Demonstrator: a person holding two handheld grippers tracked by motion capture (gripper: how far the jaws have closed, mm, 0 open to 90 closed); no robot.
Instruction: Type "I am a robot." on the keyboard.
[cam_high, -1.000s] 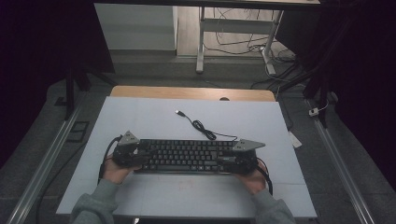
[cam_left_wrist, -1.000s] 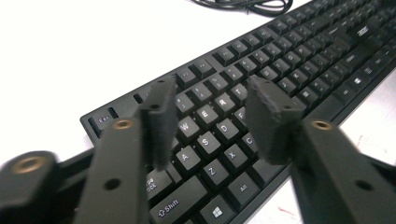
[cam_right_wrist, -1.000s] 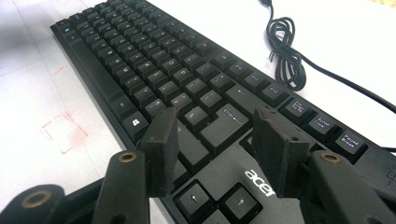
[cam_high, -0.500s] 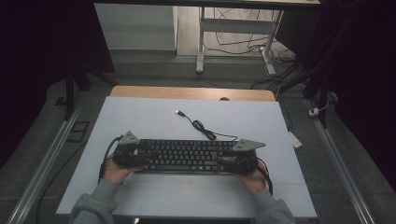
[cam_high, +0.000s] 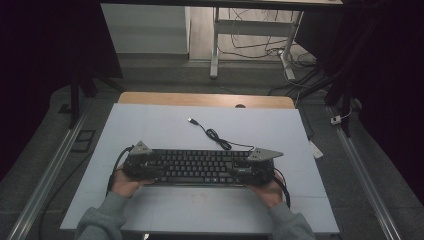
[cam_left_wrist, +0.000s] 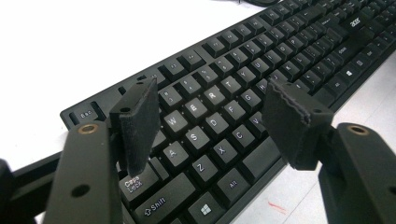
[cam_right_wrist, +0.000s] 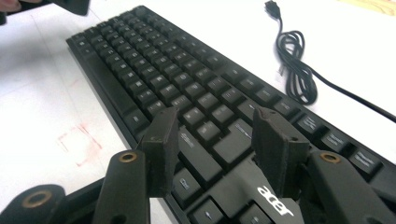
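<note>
A black Acer keyboard (cam_high: 200, 167) lies lengthwise on the white table (cam_high: 150, 125), near the front. My left gripper (cam_high: 150, 167) is over its left end. In the left gripper view that gripper (cam_left_wrist: 210, 100) stands open above the letter keys (cam_left_wrist: 205, 112), holding nothing. My right gripper (cam_high: 245, 170) is over the right end. In the right gripper view it (cam_right_wrist: 215, 123) is open just above the keys beside the Acer logo (cam_right_wrist: 275, 198). The keyboard's black cable (cam_high: 217, 137) lies coiled behind it and ends in a USB plug (cam_high: 191, 120).
A wooden strip (cam_high: 205, 99) borders the table's far edge. Metal rails (cam_high: 45, 175) run along both sides on the floor. A desk frame (cam_high: 215, 45) and loose wires stand beyond. Faint red marks (cam_right_wrist: 79, 140) sit on the table in front of the keyboard.
</note>
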